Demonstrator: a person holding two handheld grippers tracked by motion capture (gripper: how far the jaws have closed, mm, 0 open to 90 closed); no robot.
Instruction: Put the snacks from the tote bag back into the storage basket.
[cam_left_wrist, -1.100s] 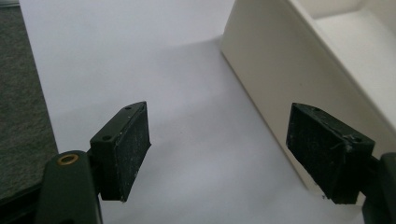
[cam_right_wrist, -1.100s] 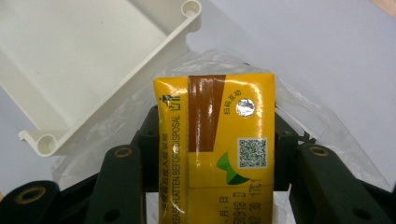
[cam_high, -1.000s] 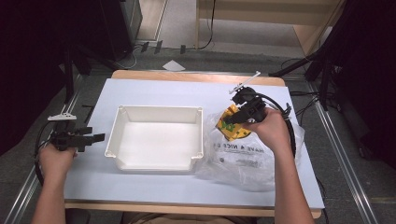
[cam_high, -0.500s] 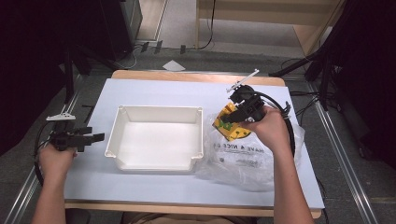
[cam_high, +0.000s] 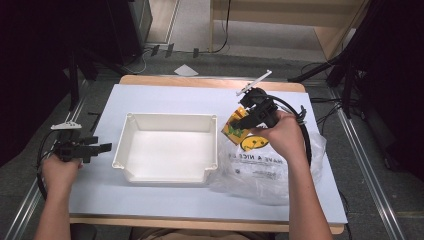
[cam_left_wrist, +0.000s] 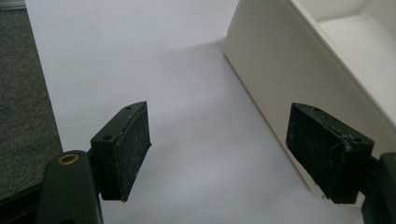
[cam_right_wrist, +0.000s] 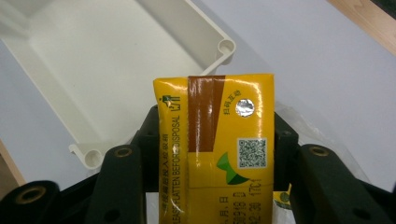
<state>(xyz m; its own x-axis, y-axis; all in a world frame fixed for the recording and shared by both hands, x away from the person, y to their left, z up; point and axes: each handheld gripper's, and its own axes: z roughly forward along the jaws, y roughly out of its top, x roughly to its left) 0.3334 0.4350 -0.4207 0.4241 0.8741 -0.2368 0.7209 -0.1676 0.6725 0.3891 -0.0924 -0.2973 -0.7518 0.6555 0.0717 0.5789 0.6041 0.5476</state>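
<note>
Two containers sit on the tabletop (cam_high: 165, 97): a white tray (cam_high: 165, 172) with nothing in it, and just to its right a crumpled clear bag (cam_high: 260, 170) printed with a smiley. The right gripper (cam_high: 239, 123) has its jaws clamped on the sides of a yellow carton (cam_right_wrist: 215, 154), held in the air above the bag's near edge and beside the tray's right corner. The left gripper (cam_left_wrist: 219, 154) rests at the tabletop's left edge, jaws spread wide with nothing between them, next to the tray's outer wall.
</note>
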